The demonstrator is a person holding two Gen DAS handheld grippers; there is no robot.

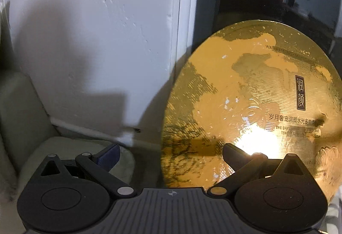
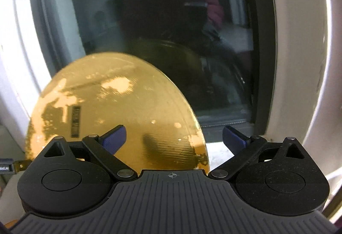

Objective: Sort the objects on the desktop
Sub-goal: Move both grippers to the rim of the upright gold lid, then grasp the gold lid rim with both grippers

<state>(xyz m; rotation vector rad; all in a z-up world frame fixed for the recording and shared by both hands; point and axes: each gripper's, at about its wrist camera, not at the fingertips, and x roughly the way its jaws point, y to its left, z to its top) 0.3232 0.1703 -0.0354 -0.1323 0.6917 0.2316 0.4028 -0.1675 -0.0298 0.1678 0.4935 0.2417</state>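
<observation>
Gold disc (image 2: 119, 110) blurred, label unreadable; lower edge hidden behind right claw (image 2: 173, 137) body.

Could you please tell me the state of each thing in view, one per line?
Gold lid: standing on edge, leaning back by the window, foil worn off in patches.
Left gripper: open, holding nothing.
Right gripper: open, holding nothing.
Window: shut, dark glass showing reflections.

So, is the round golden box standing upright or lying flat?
Upright: the golden box stands on edge, its printed round face towards both cameras, before the window.
</observation>
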